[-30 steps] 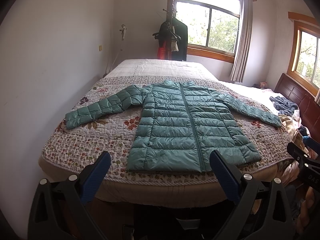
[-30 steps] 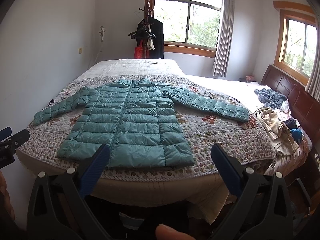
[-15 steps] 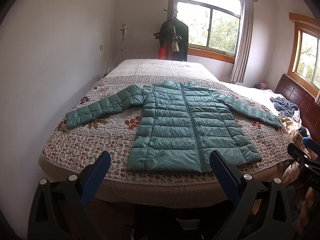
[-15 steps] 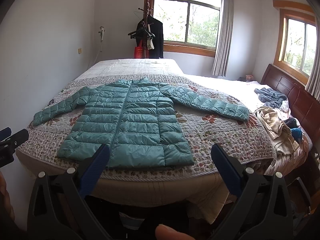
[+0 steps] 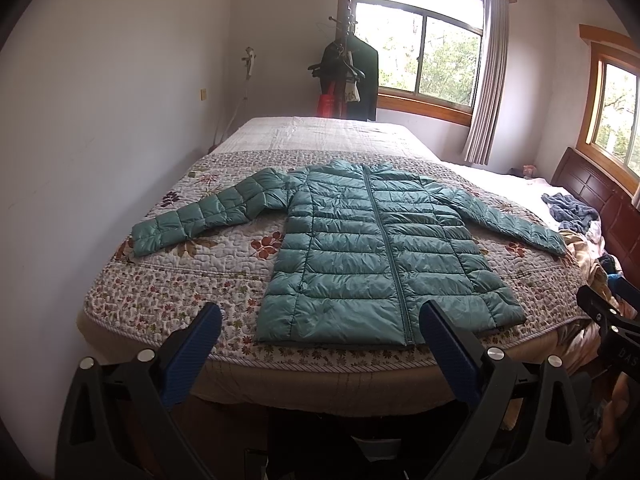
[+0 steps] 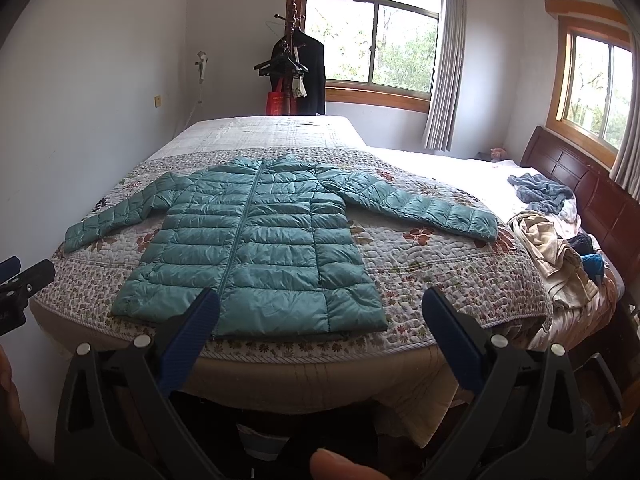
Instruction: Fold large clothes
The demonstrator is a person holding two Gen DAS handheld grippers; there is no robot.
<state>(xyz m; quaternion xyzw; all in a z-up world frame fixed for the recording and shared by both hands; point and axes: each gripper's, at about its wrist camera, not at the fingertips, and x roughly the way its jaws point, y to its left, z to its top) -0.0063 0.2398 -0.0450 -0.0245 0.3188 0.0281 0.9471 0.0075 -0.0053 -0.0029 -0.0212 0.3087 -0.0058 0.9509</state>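
Left wrist view: left gripper (image 5: 320, 326) jaws spread, empty
Right wrist view: right gripper (image 6: 320, 312) jaws spread, empty
Jacket (image 5: 372, 248): flat on bed (image 5: 168, 292), sleeves out left and right

Clear air over jacket (image 5: 376, 248) — clothes pile (image 6: 556, 248) crowds right.

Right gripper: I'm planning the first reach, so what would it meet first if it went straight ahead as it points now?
Probably the teal puffer jacket near its hem, where it lies flat on the bed. The open right gripper has nothing between it and that edge, though depth is hard to judge.
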